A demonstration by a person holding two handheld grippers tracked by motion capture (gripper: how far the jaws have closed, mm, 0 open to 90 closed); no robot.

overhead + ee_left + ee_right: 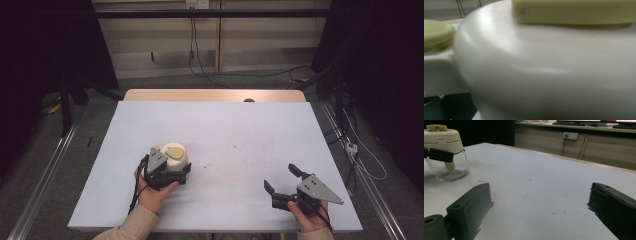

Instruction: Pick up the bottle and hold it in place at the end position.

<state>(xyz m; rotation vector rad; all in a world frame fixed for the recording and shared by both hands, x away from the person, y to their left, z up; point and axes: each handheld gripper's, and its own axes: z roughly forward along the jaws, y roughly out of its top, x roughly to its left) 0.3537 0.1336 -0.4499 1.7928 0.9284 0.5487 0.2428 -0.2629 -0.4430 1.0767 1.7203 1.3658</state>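
We see the left tongs (172,172) at the lower left of the high view, clamped around the cream-lidded clear container (174,156), which stands on the white surface (235,135); from the right gripper view a black jaw presses its side just under the lid. The right tongs (281,179), lower right, are spread wide and hold nothing. How firm the left grip is we cannot quite judge, since the close view is blurred. We should keep the container upright, squeeze below the lid rim, and bring the right tongs over slowly.

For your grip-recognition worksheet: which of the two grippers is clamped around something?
The left gripper, closed around the cream-lidded clear container. The right gripper holds nothing, its jaws spread wide over the table.
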